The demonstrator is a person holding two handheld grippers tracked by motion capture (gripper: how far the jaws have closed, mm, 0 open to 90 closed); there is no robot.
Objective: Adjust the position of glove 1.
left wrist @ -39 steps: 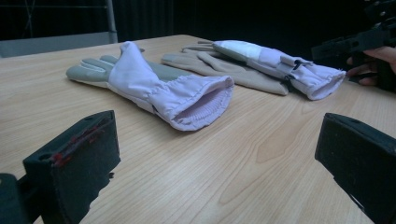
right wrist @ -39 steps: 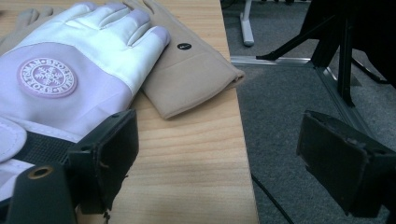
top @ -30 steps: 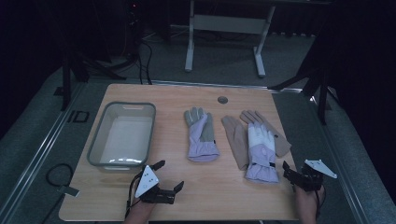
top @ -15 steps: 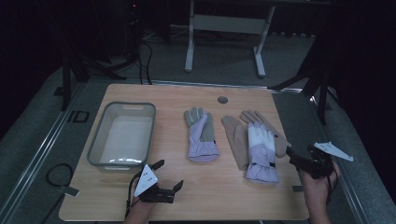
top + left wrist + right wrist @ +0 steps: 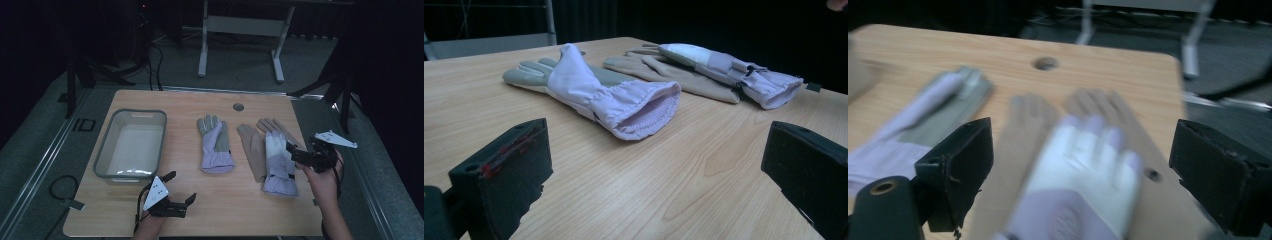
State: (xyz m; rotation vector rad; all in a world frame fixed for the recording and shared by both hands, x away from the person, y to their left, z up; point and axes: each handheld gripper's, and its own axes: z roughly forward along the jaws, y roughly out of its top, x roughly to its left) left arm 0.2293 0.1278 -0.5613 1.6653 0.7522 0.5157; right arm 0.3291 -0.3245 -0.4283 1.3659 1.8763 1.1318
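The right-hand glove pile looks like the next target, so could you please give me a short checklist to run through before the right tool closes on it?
1. Right tool open: ok, jaws stand wide apart.
2. Tool over the white-backed glove: ok, it sits between the jaws in the right gripper view.
3. Contact with the glove: cannot tell, picture blurred.
4. Tan glove underneath, risk of lifting both: not ok, they overlap.
5. Left tool clear of the way: ok, open near the table's front edge.
6. Clear bin unobstructed: ok.
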